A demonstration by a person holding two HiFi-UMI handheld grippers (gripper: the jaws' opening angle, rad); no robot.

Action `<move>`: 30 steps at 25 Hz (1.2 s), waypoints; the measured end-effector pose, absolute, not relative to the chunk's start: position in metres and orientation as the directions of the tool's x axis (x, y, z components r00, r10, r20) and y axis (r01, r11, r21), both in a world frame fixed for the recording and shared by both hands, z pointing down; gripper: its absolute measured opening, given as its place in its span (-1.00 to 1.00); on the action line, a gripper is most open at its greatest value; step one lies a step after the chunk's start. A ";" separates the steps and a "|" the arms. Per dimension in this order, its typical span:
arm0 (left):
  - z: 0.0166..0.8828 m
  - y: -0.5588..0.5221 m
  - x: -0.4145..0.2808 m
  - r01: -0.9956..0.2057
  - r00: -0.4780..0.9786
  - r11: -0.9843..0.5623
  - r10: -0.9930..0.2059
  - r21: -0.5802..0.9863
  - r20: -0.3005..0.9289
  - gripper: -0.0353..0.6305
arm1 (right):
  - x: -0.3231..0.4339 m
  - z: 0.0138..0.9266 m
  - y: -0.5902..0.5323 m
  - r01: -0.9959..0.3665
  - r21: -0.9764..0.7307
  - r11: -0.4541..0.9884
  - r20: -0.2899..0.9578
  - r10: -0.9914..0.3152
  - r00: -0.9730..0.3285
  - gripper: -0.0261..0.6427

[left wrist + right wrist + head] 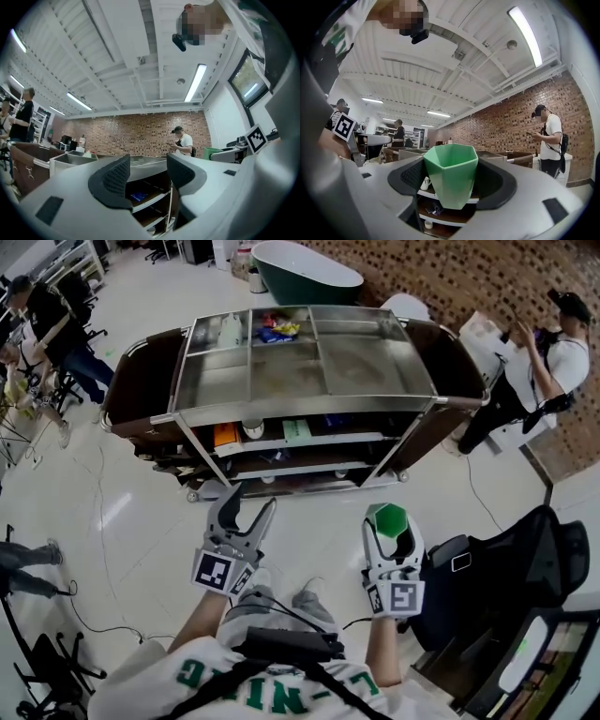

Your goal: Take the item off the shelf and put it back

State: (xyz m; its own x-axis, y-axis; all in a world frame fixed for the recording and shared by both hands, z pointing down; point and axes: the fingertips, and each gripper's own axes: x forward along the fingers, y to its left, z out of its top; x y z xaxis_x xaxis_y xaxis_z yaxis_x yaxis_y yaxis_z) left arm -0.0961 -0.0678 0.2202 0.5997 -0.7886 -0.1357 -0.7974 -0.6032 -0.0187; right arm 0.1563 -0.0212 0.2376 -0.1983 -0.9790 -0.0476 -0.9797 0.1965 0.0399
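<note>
Clock reference: hours are counted in the head view from the person who holds the grippers, 12 o'clock is straight ahead.
Right gripper [392,542]: at 1 o'clock, in the air in front of the cart, not touching it. Its two jaws are pressed on the sides of a green faceted cup [451,176].
Green faceted cup: upright between the right jaws, its open mouth is up and its narrow bottom hangs below the pads. It is off the shelf and well apart from the cart.
Left gripper [253,499]: at 11 o'clock, beside the right one. Its jaws stand apart and nothing is between them; only the cart shows in the gap.
Service cart [366,362]: at 12 o'clock, steel top with compartments, dark rounded ends.
Cart top: snack packets [277,330] lie in a far compartment, at 12 o'clock.
Upper shelf [347,439]: an orange box [226,436], a white cup [252,429] and a green box [296,429] stand at its left part.
Behind the cart: a dark green bathtub [305,273], at 12 o'clock.
Bystander [553,371]: at 2 o'clock, standing near the brick wall.
</note>
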 end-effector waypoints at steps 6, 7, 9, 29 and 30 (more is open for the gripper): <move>0.257 -0.089 -0.070 -0.789 0.611 -0.614 -0.786 0.003 -0.094 -0.18 | 0.172 0.287 -0.047 -0.983 0.012 0.184 0.002 -0.983 -0.184 0.08; 0.268 -0.094 -0.065 -0.787 0.614 -0.617 -0.783 -0.003 -0.097 -0.18 | 0.174 0.298 -0.054 -0.983 0.017 0.183 -0.009 -0.983 -0.184 0.08; 0.294 -0.109 -0.054 -0.780 0.624 -0.626 -0.774 -0.015 -0.105 -0.18 | 0.179 0.328 -0.068 -0.984 0.018 0.175 -0.028 -0.984 -0.176 0.08; 0.550 -0.183 -0.104 -0.854 0.519 -0.520 -0.854 0.025 -0.036 -0.18 | 0.148 0.783 -0.347 -0.963 -0.097 0.252 0.225 -0.937 -0.268 0.08; 0.556 -0.184 -0.109 -0.862 0.505 -0.506 -0.862 0.026 -0.034 -0.18 | 0.145 0.797 -0.369 -0.961 -0.101 0.259 0.230 -0.933 -0.276 0.08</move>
State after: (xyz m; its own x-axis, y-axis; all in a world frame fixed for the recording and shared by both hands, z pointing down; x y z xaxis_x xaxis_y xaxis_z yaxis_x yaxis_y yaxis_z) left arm -0.1092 -0.1844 0.5562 0.5050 -0.8625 -0.0340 -0.8622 -0.5059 0.0256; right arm 0.1445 -0.3688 0.7971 -0.2755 -0.9334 0.2298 -0.9607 0.2586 -0.1012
